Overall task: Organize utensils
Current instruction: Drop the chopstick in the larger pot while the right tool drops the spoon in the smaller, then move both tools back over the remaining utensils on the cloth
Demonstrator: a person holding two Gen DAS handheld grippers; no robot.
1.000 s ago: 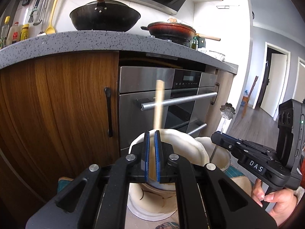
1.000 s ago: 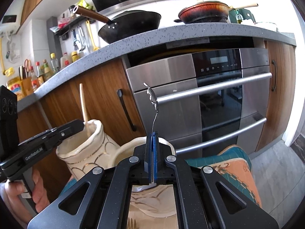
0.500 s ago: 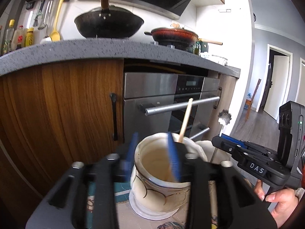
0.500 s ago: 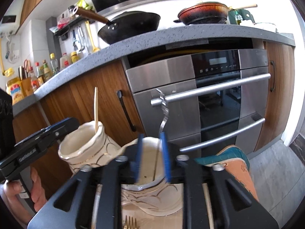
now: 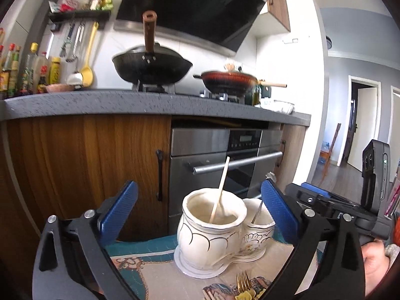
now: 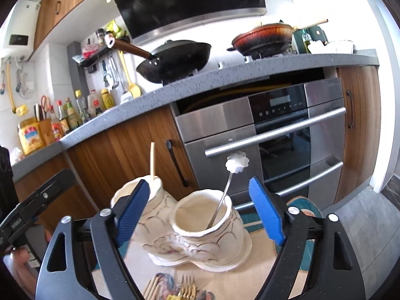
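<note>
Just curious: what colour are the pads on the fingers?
Blue, with a fine textured surface, on black fingers. The right wrist view shows them best.

My left camera sits low, close behind the double pot (image 5: 220, 235), facing the oven (image 5: 225, 165). My right camera shares both pot (image 6: 197, 227) and oven (image 6: 270, 135), looking from further right.

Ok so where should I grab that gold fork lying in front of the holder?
Only the gold fork tines show, pointing toward the ceramic holder; its handle is cut off below. Come from above with the right gripper, jaws spanning the neck just behind the tines.
</note>
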